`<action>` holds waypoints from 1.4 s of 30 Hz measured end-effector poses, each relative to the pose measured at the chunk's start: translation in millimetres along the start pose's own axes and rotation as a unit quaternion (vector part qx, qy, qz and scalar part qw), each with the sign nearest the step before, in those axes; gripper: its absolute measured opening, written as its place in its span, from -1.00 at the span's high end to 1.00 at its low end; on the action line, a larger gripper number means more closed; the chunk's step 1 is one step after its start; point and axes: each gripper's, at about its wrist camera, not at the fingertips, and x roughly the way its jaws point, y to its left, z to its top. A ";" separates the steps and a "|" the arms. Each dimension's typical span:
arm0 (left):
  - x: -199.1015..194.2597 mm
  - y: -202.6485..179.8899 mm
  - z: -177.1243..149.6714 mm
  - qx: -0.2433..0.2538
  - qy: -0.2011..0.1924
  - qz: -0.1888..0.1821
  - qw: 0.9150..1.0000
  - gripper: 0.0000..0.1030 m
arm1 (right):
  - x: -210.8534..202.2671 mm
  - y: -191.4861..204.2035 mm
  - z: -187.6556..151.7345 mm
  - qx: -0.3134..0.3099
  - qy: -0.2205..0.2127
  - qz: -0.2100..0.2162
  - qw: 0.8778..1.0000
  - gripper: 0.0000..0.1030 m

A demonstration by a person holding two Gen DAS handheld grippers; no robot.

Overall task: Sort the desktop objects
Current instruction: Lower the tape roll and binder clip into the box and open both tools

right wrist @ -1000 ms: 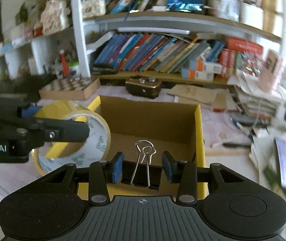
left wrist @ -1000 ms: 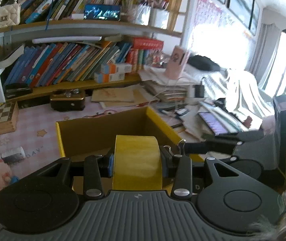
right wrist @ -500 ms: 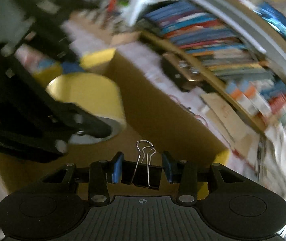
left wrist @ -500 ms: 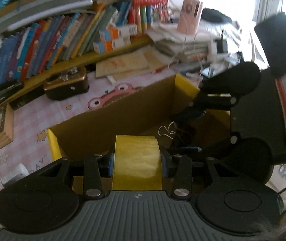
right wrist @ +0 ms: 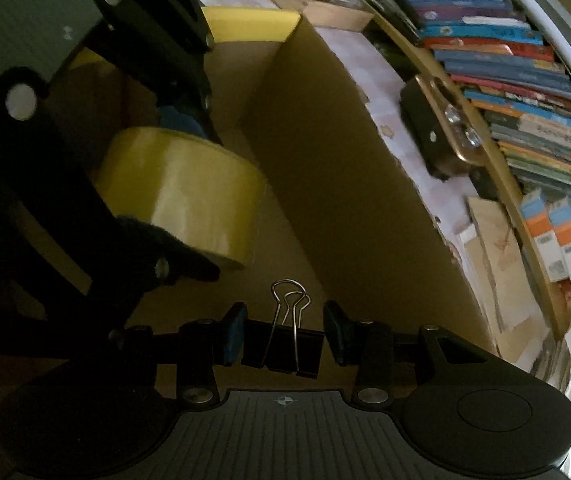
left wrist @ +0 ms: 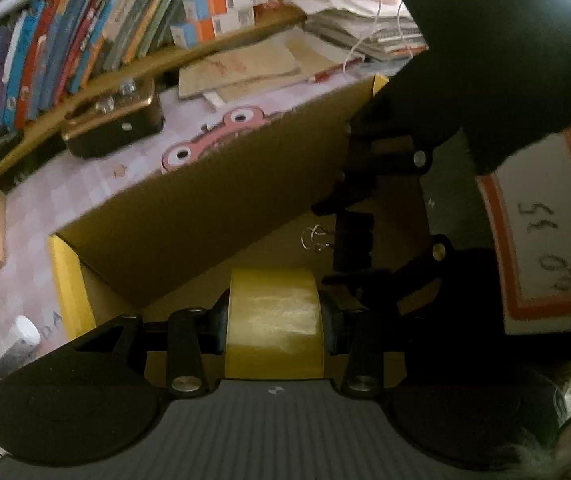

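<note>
The drop-off step is in hand. The left tongs (left wrist: 273, 320) are clamped on the tape roll (left wrist: 273, 320), the right tongs (right wrist: 283, 340) on the binder clip (right wrist: 285, 344); both hang inside the box (left wrist: 205, 200), above its floor. Next, I judge, each pair must part to release its load. Beyond them the box floor looks bare, though much is hidden. Outside it lies the bench (left wrist: 65, 184).

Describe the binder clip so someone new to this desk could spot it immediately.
Find the open cardboard box with yellow edges on the pink desk mat, in front of the bookshelf. Two grippers reach into it; the right gripper holds the binder clip. It is small and black with silver wire handles, unlike the fat yellow tape roll beside it.
</note>
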 end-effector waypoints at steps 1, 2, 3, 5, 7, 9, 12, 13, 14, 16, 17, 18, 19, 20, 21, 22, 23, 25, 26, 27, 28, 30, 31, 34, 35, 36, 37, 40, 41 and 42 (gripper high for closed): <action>1.5 0.2 0.2 -0.001 0.004 -0.001 1.000 0.25 | 0.7 0.4 0.6 -0.003 0.003 0.004 1.000 0.20; 1.6 0.4 0.3 -0.002 0.004 -0.002 1.000 0.25 | 1.3 1.1 1.0 -0.006 0.006 0.009 1.000 0.20; 2.0 0.8 0.0 -0.003 0.004 -0.003 1.000 0.25 | 1.9 2.3 1.8 -0.010 0.008 0.013 1.000 0.20; 2.4 1.6 0.0 -0.006 0.005 -0.004 1.000 0.25 | 2.0 3.9 1.9 -0.024 0.005 0.020 1.000 0.20; 2.7 2.3 -0.3 -0.009 0.005 -0.005 1.000 0.25 | 2.7 4.7 2.8 -0.026 0.005 0.023 0.999 0.20; 2.9 2.4 -0.2 -0.010 0.005 -0.005 1.000 0.25 | 3.7 5.9 3.7 -0.028 0.005 0.024 0.999 0.20; 2.7 2.3 -0.2 -0.009 0.005 -0.004 1.000 0.24 | 2.0 6.0 2.7 -0.028 0.004 0.026 0.999 0.20; 2.3 1.9 -0.1 -0.009 0.004 -0.002 1.000 0.24 | 1.6 6.1 2.1 -0.027 0.003 0.026 0.999 0.20; 2.0 2.6 0.0 -0.010 0.002 0.000 1.000 0.23 | 1.1 5.7 1.8 -0.026 0.002 0.025 0.999 0.19; 0.6 3.2 0.0 -0.011 -0.002 0.002 1.000 0.05 | 0.2 5.7 1.6 -0.026 0.000 0.023 0.999 0.19; -0.2 3.7 -0.2 -0.013 -0.004 0.008 1.000 0.03 | -0.4 5.3 1.6 -0.026 -0.002 0.021 0.999 0.18; -1.3 4.1 -0.4 -0.014 -0.007 0.010 1.000 0.00 | -1.2 5.3 1.4 -0.025 -0.004 0.020 0.999 0.18; -2.8 4.2 -0.6 -0.015 -0.011 0.011 1.000 -0.02 | -1.8 5.2 1.2 -0.024 -0.005 0.019 1.000 0.18; -3.7 3.9 -0.6 -0.015 -0.014 0.014 1.000 -0.03 | -1.2 3.8 1.8 -0.021 -0.007 0.018 1.000 0.17; -5.1 3.7 -0.9 -0.015 -0.017 0.018 1.000 -0.06 | -1.8 2.9 1.3 -0.018 -0.009 0.016 1.000 0.15; -6.8 3.7 -1.3 -0.016 -0.021 0.021 0.999 -0.11 | -3.0 2.0 1.2 -0.015 -0.012 0.015 1.000 0.09; -8.8 3.9 -1.8 -0.017 -0.024 0.023 0.999 -0.14 | -4.6 0.7 1.0 -0.013 -0.016 0.013 1.000 0.04; -15.4 4.3 -2.8 -0.021 -0.033 0.025 0.999 -0.25 | -8.3 -2.4 1.1 -0.008 -0.024 0.008 1.000 0.02; -18.7 4.7 -3.0 -0.022 -0.038 0.025 0.999 -0.27 | -11.1 -4.8 0.8 -0.004 -0.028 0.006 1.000 0.02; -23.7 4.8 -3.2 -0.023 -0.045 0.026 0.998 -0.30 | -15.1 -7.0 0.3 0.002 -0.034 0.005 0.999 0.01; -29.1 4.9 -3.1 -0.025 -0.053 0.026 0.998 -0.34 | -20.2 -9.6 -1.0 0.011 -0.041 0.003 0.999 0.01; -39.2 5.6 -3.0 -0.029 -0.066 0.027 0.997 -0.38 | -30.6 -14.6 -3.2 0.033 -0.057 0.000 0.998 0.02; -44.2 5.5 -3.2 -0.031 -0.073 0.027 0.996 -0.42 | -34.6 -16.7 -4.3 0.044 -0.064 -0.001 0.997 0.01; -63.0 4.7 -3.4 -0.035 -0.098 0.029 0.994 -0.50 | -51.2 -23.1 -8.1 0.085 -0.089 -0.011 0.992 0.01; -69.4 3.8 -4.0 -0.036 -0.107 0.030 0.993 -0.53 | -57.3 -24.6 -9.7 0.098 -0.098 -0.016 0.990 0.01; -75.7 2.6 -4.6 -0.037 -0.116 0.031 0.992 -0.57 | -64.1 -26.2 -11.6 0.112 -0.108 -0.022 0.988 -0.01; -82.0 1.5 -5.6 -0.039 -0.126 0.032 0.991 -0.61 | -70.6 -27.7 -13.8 0.126 -0.118 -0.028 0.985 -0.04; -103.9 -1.0 -11.7 -0.052 -0.155 0.036 0.986 -0.64 | -92.0 -31.9 -20.6 0.169 -0.145 -0.039 0.974 -0.05; -109.8 -1.3 -13.8 -0.056 -0.162 0.037 0.984 -0.66 | -100.5 -32.4 -23.4 0.185 -0.155 -0.043 0.969 -0.05; -117.2 -1.9 -17.1 -0.063 -0.172 0.039 0.982 -0.67 | -106.6 -33.2 -25.0 0.197 -0.163 -0.048 0.965 -0.05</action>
